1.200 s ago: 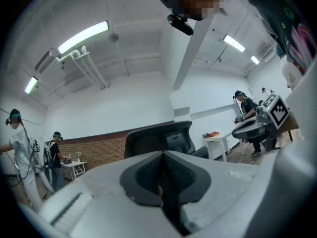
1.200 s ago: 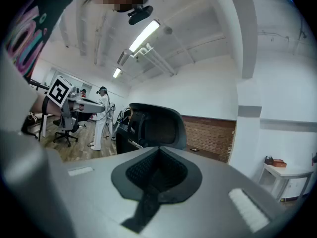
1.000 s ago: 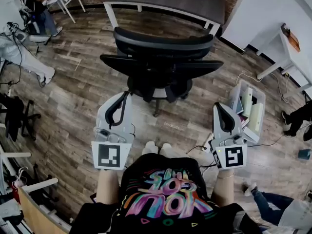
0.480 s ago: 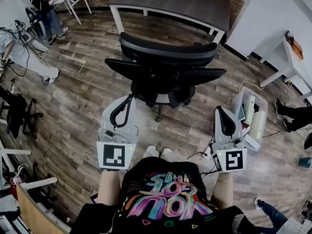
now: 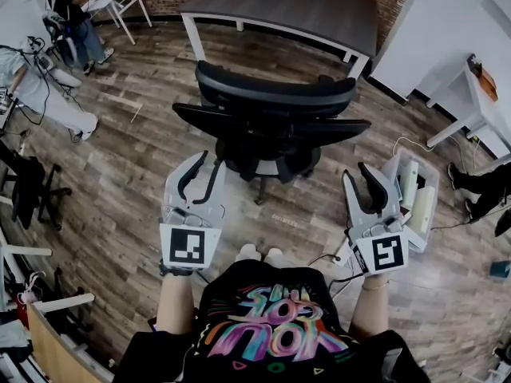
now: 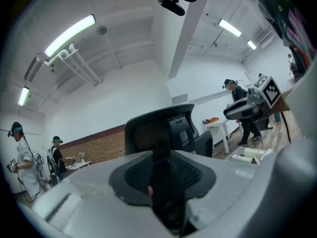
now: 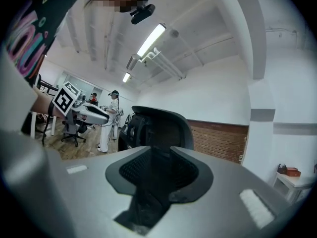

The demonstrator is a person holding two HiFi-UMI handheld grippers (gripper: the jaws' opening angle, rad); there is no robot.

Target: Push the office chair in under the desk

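The left gripper [image 5: 206,166] and right gripper [image 5: 359,175] hang with jaws parted and empty, apart from the office chair [image 5: 271,106], which stands short of the desk [image 5: 279,6]. An uneven shove could swivel it into a desk leg [image 5: 192,38]. Both jaws, shut a second ago, have just been opening.

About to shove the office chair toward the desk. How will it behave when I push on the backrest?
The office chair will probably roll easily: a spoked base shows beneath it, on hard plank floor. Pushed off-centre it may swivel or veer from the desk. The thin backrest might flex under a high push.
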